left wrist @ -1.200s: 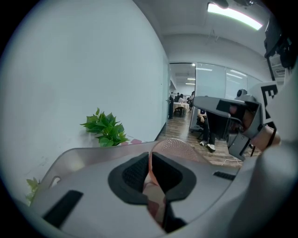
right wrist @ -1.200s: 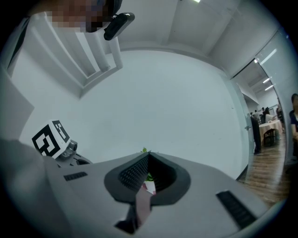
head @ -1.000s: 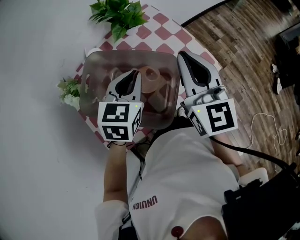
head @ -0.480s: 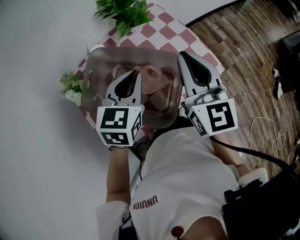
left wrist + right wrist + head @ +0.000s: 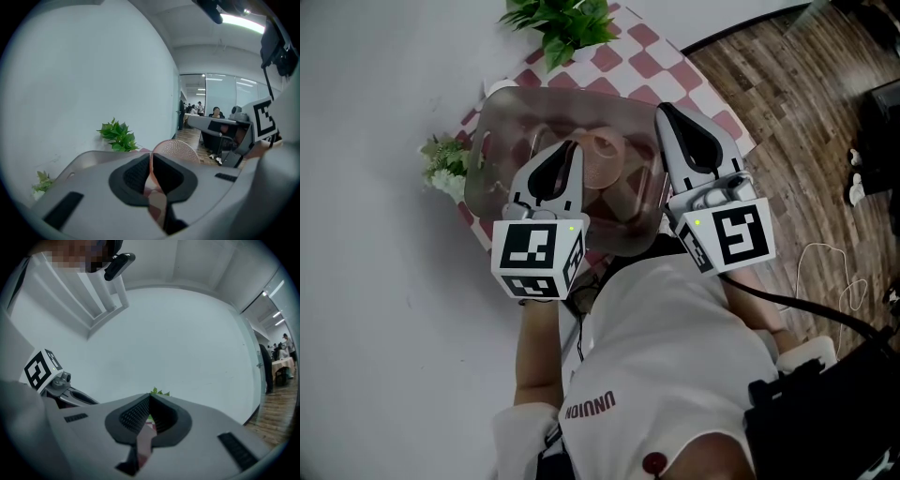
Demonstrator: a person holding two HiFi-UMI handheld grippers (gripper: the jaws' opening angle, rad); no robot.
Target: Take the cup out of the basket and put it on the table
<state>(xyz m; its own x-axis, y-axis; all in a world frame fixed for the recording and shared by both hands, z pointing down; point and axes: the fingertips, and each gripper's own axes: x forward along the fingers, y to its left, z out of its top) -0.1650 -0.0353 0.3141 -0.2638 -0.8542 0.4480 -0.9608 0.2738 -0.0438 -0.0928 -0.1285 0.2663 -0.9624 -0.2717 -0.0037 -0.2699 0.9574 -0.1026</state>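
A pink cup (image 5: 606,150) hangs tilted over the translucent brown basket (image 5: 502,141), which sits on a red-and-white checked cloth (image 5: 628,58). My left gripper (image 5: 573,147) is shut on the cup's rim. In the left gripper view the thin pink rim (image 5: 176,150) is pinched between the dark pads (image 5: 136,176) of my left gripper (image 5: 151,158). My right gripper (image 5: 662,110) is by the basket's right wall. In the right gripper view its tips (image 5: 150,401) meet with nothing between them.
A second brownish item (image 5: 625,199) lies inside the basket. A leafy green plant (image 5: 563,22) stands at the cloth's far end and a small flowering plant (image 5: 444,170) at the basket's left. Wood flooring (image 5: 806,112) lies to the right.
My left gripper has drawn slightly back towards me with the cup, which now sits a little farther from the basket's far wall. The right gripper has held its place.
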